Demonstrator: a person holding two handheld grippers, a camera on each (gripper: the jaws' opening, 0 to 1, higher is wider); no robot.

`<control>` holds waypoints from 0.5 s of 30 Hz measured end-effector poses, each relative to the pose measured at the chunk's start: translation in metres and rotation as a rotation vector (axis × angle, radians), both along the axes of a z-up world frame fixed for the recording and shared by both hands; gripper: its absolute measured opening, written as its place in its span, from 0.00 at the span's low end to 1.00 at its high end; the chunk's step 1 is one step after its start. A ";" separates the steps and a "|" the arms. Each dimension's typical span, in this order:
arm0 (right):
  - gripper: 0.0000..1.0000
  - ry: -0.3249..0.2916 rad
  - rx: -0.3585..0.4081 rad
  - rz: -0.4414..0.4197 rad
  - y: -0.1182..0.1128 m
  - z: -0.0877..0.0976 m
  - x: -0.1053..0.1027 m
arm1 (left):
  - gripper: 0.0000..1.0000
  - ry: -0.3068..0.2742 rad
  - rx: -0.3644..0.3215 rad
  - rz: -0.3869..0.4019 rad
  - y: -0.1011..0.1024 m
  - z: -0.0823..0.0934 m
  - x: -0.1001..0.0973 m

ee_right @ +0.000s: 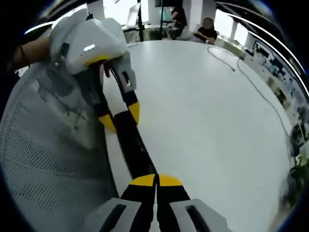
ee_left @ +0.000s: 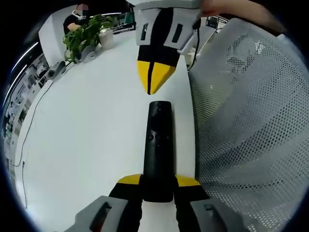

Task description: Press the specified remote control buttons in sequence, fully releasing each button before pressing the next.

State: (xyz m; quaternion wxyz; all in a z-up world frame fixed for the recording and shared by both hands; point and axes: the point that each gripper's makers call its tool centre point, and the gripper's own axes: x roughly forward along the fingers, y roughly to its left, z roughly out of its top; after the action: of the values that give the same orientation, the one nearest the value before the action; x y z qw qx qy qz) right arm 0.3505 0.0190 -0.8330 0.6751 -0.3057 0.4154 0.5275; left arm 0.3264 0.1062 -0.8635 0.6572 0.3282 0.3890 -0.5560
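Left gripper (ee_left: 158,182), bottom centre of left gripper view: jaws pinching near end of one black remote (ee_left: 158,145), yellow tips on either side of it. Remote running up frame centre, over white worktop (ee_left: 87,125), buttons facing camera. Cannot tell whether its underside rests on worktop or is lifted.

Right gripper (ee_left: 153,79), upper centre of same view: yellow tips pressed together into one point, aimed down at far end of remote, small gap visible, not touching.

Right gripper view: right gripper (ee_right: 156,182) at bottom centre, jaws closed, nothing between them, tips over remote (ee_right: 133,145). Contact not readable here. Left gripper (ee_right: 120,116) at upper left, clamped on other end.

Progress, judged: remote held steady, pressing tip poised just off it, so either between presses or before first. No display or indicator visible, so number of presses done cannot be told. Left: remaining presses, full lift after each.

Counts: remote 1; grippers 2; mesh chair back (ee_left: 246,125) 1, right of left gripper view; potted plant (ee_left: 84,36) 1, upper left; cable (ee_right: 251,82) 1 on worktop, upper right of right gripper view; seated person (ee_right: 205,33) 1 at top.
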 end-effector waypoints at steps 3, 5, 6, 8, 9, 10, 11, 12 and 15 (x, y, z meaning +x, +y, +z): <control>0.00 0.017 -0.015 0.009 -0.002 -0.005 -0.004 | 0.25 0.000 -0.006 0.003 0.000 0.000 0.000; 0.00 0.024 -0.031 0.014 -0.004 -0.009 -0.007 | 0.25 0.000 -0.009 0.003 0.000 0.000 0.000; 0.00 0.026 -0.038 0.017 -0.005 -0.010 -0.007 | 0.25 0.000 -0.009 0.003 0.000 0.000 0.000; 0.00 0.030 -0.047 0.019 -0.006 -0.012 -0.009 | 0.25 -0.002 -0.009 0.000 0.000 0.000 0.000; 0.00 0.032 -0.048 0.020 -0.006 -0.012 -0.010 | 0.25 -0.001 -0.008 -0.001 0.000 0.000 0.000; 0.00 0.035 -0.048 0.020 -0.005 -0.013 -0.011 | 0.25 -0.001 -0.008 -0.001 0.000 0.000 0.000; 0.00 0.036 -0.048 0.020 -0.005 -0.013 -0.011 | 0.25 -0.001 -0.008 -0.001 0.000 0.000 0.000; 0.00 0.038 -0.049 0.021 -0.004 -0.014 -0.012 | 0.25 -0.001 -0.008 -0.001 0.000 0.000 0.000; 0.00 0.041 -0.058 0.021 -0.004 -0.017 -0.012 | 0.25 -0.001 -0.010 -0.002 0.000 0.000 0.000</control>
State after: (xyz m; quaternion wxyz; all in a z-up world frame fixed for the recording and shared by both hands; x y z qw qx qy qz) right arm 0.3384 0.0155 -0.8499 0.6519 -0.3185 0.4410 0.5284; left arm 0.3263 0.1061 -0.8633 0.6586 0.3255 0.3853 -0.5584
